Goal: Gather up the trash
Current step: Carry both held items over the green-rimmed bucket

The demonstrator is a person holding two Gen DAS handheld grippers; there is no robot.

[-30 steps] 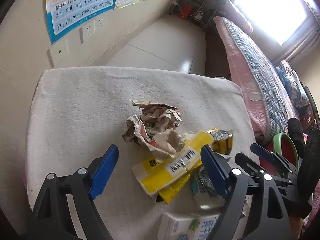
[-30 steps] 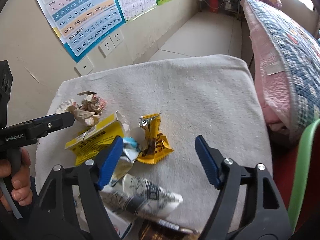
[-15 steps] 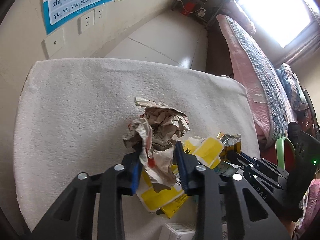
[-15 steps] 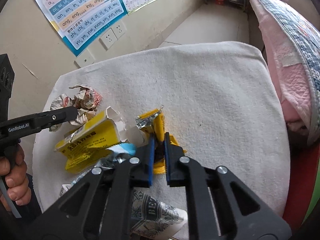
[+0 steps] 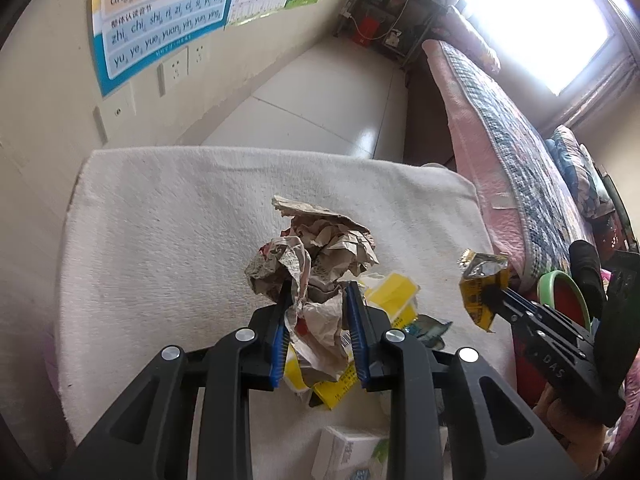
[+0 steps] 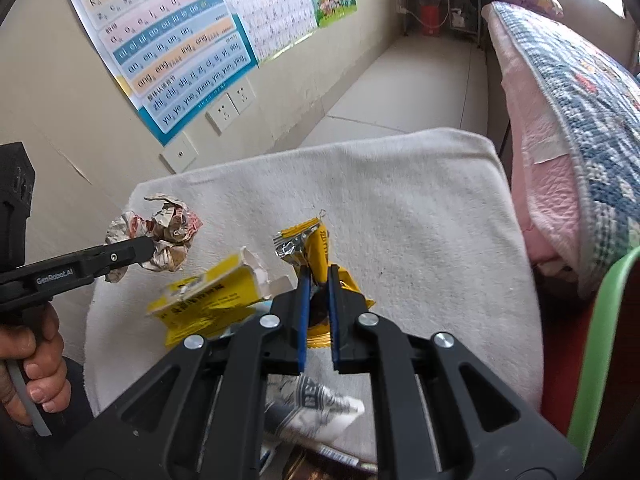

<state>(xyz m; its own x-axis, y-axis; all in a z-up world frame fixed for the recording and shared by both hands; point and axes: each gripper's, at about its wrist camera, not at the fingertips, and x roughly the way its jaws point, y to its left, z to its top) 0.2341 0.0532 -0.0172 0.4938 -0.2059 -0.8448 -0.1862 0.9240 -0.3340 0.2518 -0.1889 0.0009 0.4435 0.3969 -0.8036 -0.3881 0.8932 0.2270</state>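
Left gripper [image 5: 316,312] clenched on crumpled paper wad [image 5: 320,252], right gripper [image 6: 316,292] on yellow foil wrapper [image 6: 310,246], both off white cloth's [image 6: 420,208] near edge; prob light, soft, wrapper slippery—pinch deep at mid-fold.

Black claw [image 5: 316,300], blue pads [image 6: 303,312], silver screws

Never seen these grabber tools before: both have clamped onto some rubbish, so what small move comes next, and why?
Probably lift both clear: the left gripper is shut on the crumpled paper, the right gripper on the yellow wrapper. No bin is in view.
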